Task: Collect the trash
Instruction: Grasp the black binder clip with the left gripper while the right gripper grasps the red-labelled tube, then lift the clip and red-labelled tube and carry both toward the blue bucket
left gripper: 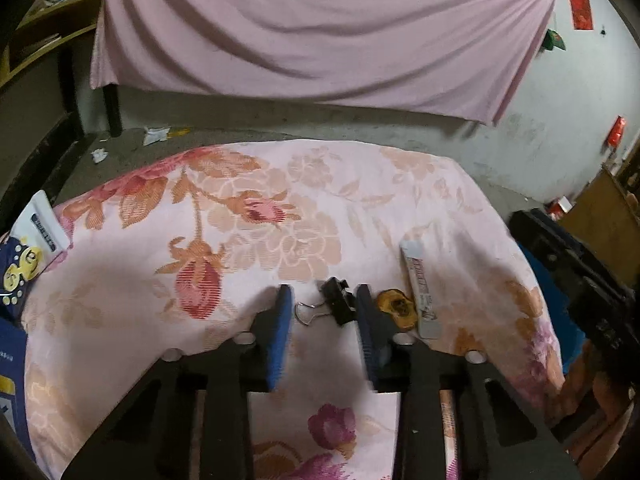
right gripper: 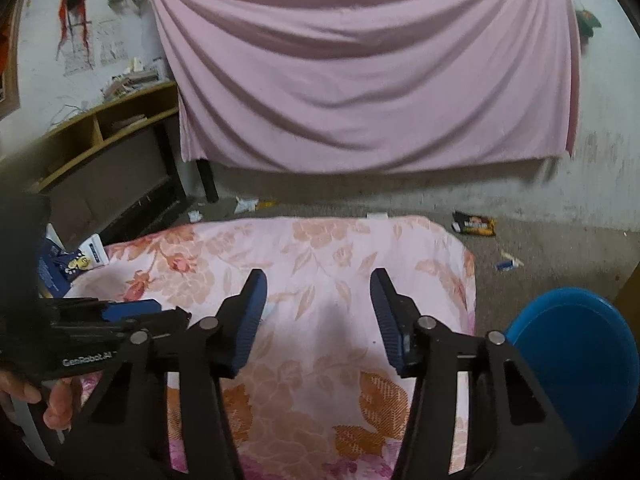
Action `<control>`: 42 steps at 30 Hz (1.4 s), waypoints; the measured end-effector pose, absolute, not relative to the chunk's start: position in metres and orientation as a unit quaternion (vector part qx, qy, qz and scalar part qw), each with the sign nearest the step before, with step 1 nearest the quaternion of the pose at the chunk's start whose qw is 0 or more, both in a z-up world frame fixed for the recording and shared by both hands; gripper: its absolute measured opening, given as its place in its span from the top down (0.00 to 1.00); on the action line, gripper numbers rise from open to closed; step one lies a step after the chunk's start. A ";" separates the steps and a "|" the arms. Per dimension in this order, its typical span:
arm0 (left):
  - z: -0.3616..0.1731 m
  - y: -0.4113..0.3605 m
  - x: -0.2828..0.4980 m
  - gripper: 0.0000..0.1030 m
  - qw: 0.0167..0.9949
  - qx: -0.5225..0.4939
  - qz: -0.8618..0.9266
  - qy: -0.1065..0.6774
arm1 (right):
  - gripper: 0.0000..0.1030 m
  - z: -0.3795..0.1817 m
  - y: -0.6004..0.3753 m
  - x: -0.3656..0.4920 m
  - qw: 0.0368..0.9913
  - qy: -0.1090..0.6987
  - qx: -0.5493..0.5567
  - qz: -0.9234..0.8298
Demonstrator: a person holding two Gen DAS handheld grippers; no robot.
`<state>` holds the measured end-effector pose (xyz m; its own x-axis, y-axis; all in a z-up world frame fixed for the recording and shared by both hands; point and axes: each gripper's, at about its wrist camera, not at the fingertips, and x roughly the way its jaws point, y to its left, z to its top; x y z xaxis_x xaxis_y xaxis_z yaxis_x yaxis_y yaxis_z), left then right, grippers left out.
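A black binder clip (left gripper: 338, 304) with a wire handle lies on the floral cloth (left gripper: 280, 208). My left gripper (left gripper: 324, 292) points down at it with a blue pad on either side. The right pad touches the clip's black body. The wire loop sits just short of the left pad, so the jaws are narrow but open. Right of the clip lie an orange-brown scrap (left gripper: 396, 306) and a white sachet (left gripper: 418, 284). My right gripper (right gripper: 319, 278) hangs open over bare cloth (right gripper: 340, 248), with nothing between its fingers. The left gripper's body (right gripper: 120, 314) shows at the left of the right wrist view.
A white box (left gripper: 42, 228) and a blue package (left gripper: 18, 276) sit at the cloth's left edge. A blue round bin (right gripper: 576, 364) stands to the right. Wrappers (right gripper: 474, 224) and paper scraps (right gripper: 245, 204) lie on the floor beyond. A pink sheet (right gripper: 360, 68) hangs behind.
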<state>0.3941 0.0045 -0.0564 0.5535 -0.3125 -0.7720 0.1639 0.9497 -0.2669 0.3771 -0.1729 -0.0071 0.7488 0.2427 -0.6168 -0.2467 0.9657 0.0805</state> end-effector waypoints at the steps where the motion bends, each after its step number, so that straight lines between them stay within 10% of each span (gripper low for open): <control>1: -0.058 0.004 0.394 0.76 0.878 -0.080 -0.136 0.453 | 0.26 -0.009 -0.172 0.380 0.932 0.338 -0.003 0.134; 4: -0.058 0.006 0.393 0.76 0.878 -0.085 -0.137 0.452 | 0.28 -0.018 -0.165 0.389 0.917 0.370 -0.011 0.146; 6: -0.059 0.011 0.391 0.96 0.878 -0.089 -0.134 0.451 | 0.30 -0.023 -0.156 0.393 0.908 0.389 -0.025 0.157; 18: -0.055 0.018 0.378 0.97 0.880 -0.090 -0.124 0.450 | 0.31 -0.050 -0.115 0.402 0.852 0.463 -0.082 0.228; 29: -0.056 0.022 0.377 0.97 0.879 -0.099 -0.133 0.448 | 0.63 -0.048 -0.123 0.392 0.852 0.464 -0.086 0.227; 42: -0.052 0.021 0.367 0.98 0.886 -0.093 -0.141 0.433 | 0.64 -0.027 -0.153 0.380 0.887 0.410 -0.051 0.205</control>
<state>0.3674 0.0207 -0.0519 0.5858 -0.3313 -0.7396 0.1698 0.9425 -0.2878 0.3797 -0.1529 -0.0271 0.5797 0.3221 -0.7484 -0.4058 0.9107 0.0776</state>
